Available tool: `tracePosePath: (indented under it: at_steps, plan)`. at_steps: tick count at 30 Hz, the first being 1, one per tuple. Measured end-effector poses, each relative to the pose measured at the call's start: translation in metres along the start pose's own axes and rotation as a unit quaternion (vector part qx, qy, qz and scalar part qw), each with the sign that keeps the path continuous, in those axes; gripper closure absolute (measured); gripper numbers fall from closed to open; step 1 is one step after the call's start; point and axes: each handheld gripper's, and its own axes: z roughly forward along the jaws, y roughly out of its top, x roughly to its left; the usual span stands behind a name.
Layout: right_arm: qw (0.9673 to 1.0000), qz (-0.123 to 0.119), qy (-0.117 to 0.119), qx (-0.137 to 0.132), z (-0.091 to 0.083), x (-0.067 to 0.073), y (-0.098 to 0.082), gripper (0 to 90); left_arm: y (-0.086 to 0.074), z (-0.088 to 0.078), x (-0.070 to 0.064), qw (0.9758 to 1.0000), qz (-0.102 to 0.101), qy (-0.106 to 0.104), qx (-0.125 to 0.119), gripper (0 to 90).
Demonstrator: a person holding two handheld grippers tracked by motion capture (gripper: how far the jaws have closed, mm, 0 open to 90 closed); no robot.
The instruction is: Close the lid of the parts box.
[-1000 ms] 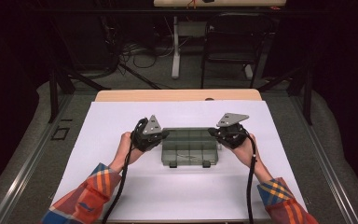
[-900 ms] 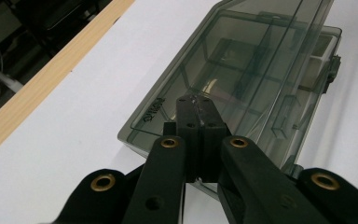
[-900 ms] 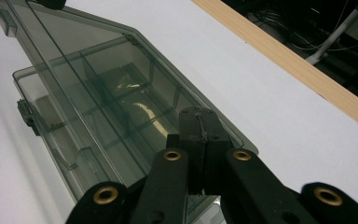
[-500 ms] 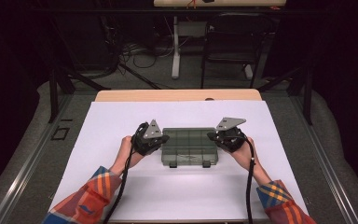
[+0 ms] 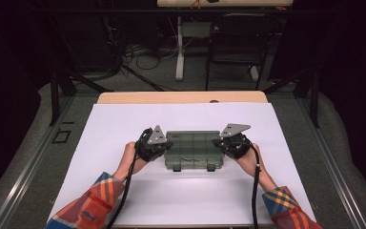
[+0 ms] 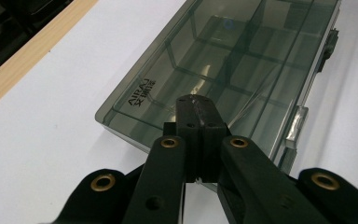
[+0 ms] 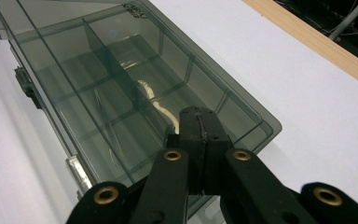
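Smoked-plastic compartment organizer box at centre of white surface, lid closed, latches on near edge. Left claw at left end, right claw at right end; both fully closed, gripping nothing. Closed tips over lid corners: probably steadying box from both ends before working latches.

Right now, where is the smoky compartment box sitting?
In the high view the compartment box lies flat at the middle of the white table sheet, between the shut left gripper and right gripper, latches toward the person.
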Motion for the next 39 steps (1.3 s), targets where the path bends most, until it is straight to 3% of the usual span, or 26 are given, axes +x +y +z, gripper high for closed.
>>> tracePosePath:
  at_steps: [39]
  plan:
    - [0.9995, 0.003, 0.010, 0.030, 0.010, 0.003, -0.014, 90.0, -0.013, 0.015, -0.005, 0.9996, -0.001, -0.011, 0.026, 90.0]
